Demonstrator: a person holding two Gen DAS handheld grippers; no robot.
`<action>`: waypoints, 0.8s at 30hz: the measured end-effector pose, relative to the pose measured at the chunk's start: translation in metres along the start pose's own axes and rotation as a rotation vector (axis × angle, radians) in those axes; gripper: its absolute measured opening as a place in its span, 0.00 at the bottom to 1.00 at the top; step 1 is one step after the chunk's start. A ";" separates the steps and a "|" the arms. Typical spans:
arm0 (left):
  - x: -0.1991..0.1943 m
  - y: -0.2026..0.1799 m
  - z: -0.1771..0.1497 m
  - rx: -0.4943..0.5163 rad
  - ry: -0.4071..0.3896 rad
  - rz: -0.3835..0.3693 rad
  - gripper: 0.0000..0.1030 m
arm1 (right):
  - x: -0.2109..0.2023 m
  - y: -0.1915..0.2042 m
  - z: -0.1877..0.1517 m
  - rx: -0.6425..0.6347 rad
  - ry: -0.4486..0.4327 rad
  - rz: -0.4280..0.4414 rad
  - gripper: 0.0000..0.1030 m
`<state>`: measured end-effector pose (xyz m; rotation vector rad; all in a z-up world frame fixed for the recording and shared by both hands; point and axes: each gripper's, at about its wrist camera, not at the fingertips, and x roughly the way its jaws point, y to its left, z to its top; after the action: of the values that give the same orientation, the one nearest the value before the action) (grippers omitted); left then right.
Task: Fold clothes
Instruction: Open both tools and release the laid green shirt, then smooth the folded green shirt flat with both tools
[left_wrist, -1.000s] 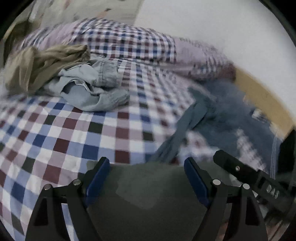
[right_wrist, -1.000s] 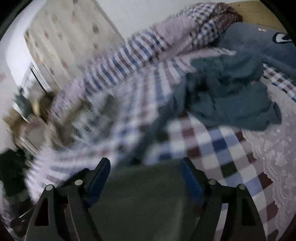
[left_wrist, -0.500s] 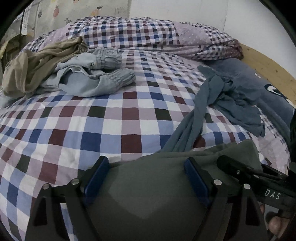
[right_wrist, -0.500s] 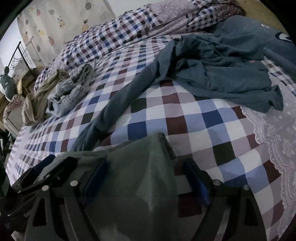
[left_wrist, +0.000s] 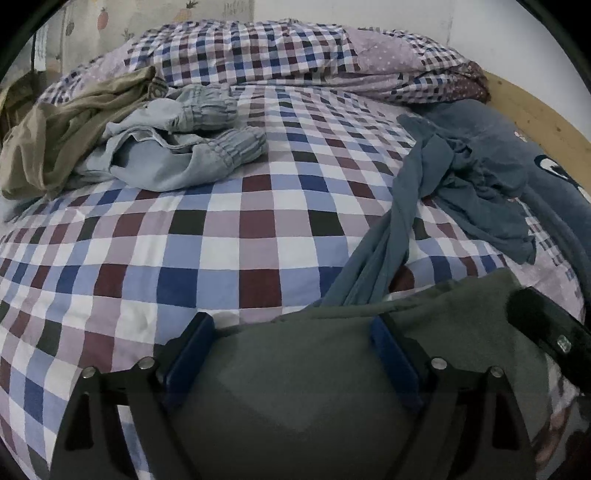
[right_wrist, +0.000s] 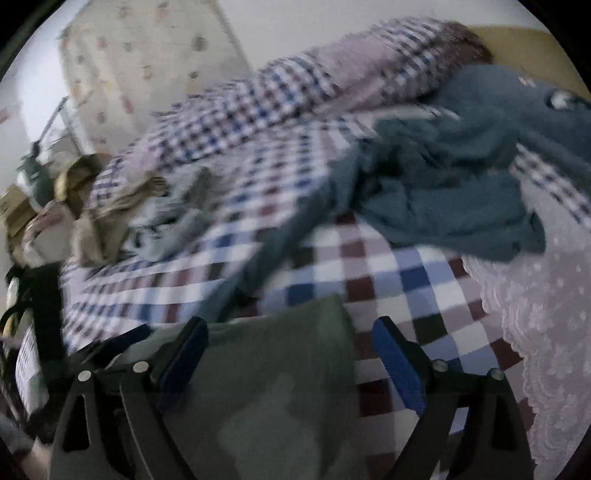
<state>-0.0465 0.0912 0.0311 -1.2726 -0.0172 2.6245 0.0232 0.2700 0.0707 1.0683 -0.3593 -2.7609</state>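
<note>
A: What lies between the jaws of the left gripper (left_wrist: 291, 350)?

B: A dark grey-green garment (left_wrist: 295, 387), spread flat on the near edge of the bed (left_wrist: 221, 243). The jaws stand wide apart, one blue pad (left_wrist: 186, 356) on either side of the cloth, and neither pad is seen pinching it. The garment's far edge runs across the frame just past the fingertips.

A: And the right gripper (right_wrist: 290, 354)?

B: Its jaws are likewise apart. The same grey-green garment (right_wrist: 266, 391) fills the left half of the gap and passes under the left pad; the right pad (right_wrist: 397, 363) stands over bare checked bedcover (right_wrist: 417, 291). This view is blurred, so contact with the cloth cannot be judged. In the left wrist view the black body of the right gripper shows at the right margin, over the garment's right end.

A: What else is on the bed?

B: Three further items. A teal-blue garment (left_wrist: 476, 184) lies crumpled toward the right, with one long part trailing down to the grey-green garment's far edge. Light blue trousers with gathered cuffs (left_wrist: 184, 151) sit in a heap at the far left, touching an olive-tan garment (left_wrist: 62, 140) beside them. A folded checked quilt (left_wrist: 295, 55) lies along the far side of the bed, and a dark blue pillow (left_wrist: 532, 162) rests by the wooden headboard (left_wrist: 535, 110) at the right
</note>
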 end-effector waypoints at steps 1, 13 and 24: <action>-0.007 0.000 -0.001 0.013 -0.011 -0.003 0.88 | -0.005 0.008 0.000 -0.034 -0.008 0.018 0.91; -0.060 0.022 -0.037 0.047 -0.094 -0.022 0.90 | 0.046 0.034 -0.005 -0.085 0.136 0.021 0.91; -0.041 0.026 -0.040 0.027 -0.052 -0.029 1.00 | 0.063 0.042 -0.014 -0.134 0.177 -0.057 0.93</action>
<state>0.0041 0.0534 0.0355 -1.1855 -0.0088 2.6235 -0.0112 0.2132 0.0323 1.2937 -0.1195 -2.6671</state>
